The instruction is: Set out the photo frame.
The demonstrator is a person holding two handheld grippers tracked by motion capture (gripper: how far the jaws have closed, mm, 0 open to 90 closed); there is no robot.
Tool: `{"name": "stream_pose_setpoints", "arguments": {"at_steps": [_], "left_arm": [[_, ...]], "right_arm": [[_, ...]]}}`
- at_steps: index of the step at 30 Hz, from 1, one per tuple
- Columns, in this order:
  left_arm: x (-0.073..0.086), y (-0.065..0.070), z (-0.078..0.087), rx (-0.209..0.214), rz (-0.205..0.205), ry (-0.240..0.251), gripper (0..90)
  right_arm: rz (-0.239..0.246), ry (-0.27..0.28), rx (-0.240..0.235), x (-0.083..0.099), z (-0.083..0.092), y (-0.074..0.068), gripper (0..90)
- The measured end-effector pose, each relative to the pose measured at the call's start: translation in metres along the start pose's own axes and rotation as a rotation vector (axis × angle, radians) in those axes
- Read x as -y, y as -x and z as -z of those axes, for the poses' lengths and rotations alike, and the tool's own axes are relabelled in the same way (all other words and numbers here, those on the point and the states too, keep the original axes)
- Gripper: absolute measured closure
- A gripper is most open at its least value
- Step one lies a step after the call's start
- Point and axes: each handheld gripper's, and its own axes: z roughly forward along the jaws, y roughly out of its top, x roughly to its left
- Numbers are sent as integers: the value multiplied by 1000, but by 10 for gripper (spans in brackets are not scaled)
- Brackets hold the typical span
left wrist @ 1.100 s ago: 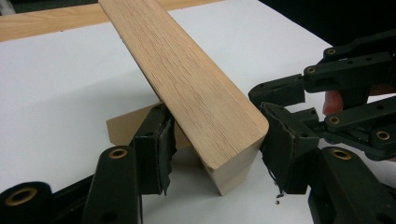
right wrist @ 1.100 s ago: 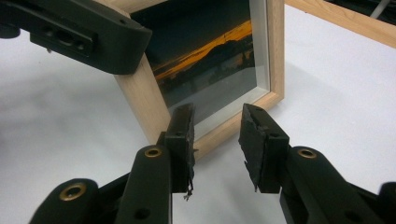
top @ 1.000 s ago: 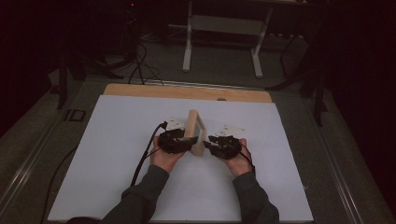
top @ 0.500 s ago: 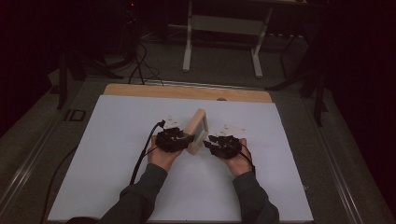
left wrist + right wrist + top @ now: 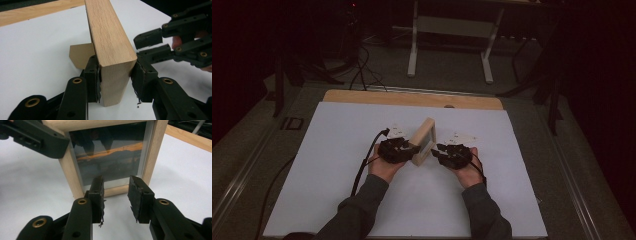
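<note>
A light wooden picture frame [image 5: 424,140] stands on edge in the middle of the white table. My left gripper [image 5: 404,150] is shut on its near end; in the left gripper view both pads squeeze the wooden frame [image 5: 113,57] from either side. A brown cardboard back stand [image 5: 81,55] pokes out on its left. My right gripper [image 5: 441,150] is open just right of the frame, nothing between its jaws. In the right gripper view the gripper [image 5: 115,191] faces the dark glass pane [image 5: 110,155] and the lower rail of the frame [image 5: 117,190].
The white table sheet [image 5: 337,175] spreads wide on all sides. A wooden strip [image 5: 412,99] runs along its far edge. A black cable [image 5: 367,160] trails from the left gripper toward the person. A metal stand [image 5: 452,45] is on the floor beyond.
The frame, seen nearly edge-on before, has turned so its face shows toward the right gripper. Both hands stayed close to it, the left still holding.
</note>
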Motion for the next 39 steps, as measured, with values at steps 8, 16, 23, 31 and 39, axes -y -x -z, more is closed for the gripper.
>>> {"name": "stream_pose_setpoints", "arguments": {"at_steps": [8, 16, 23, 31, 39], "left_arm": [[1, 1, 2, 28, -55, -2, 615], [4, -2, 8, 61, -133, -18, 615], [7, -6, 13, 63, -122, -6, 612], [5, 5, 5, -41, -100, 27, 530], [3, 13, -4, -82, -71, 33, 566]], "right_arm": [[-9, 15, 6, -1, 1, 0, 650], [-20, 29, 18, -3, 4, 2, 649], [-17, 37, 20, -5, 5, 1, 649], [-19, 35, 19, -6, 4, 0, 647], [-20, 41, 21, -6, 4, 1, 643]]}}
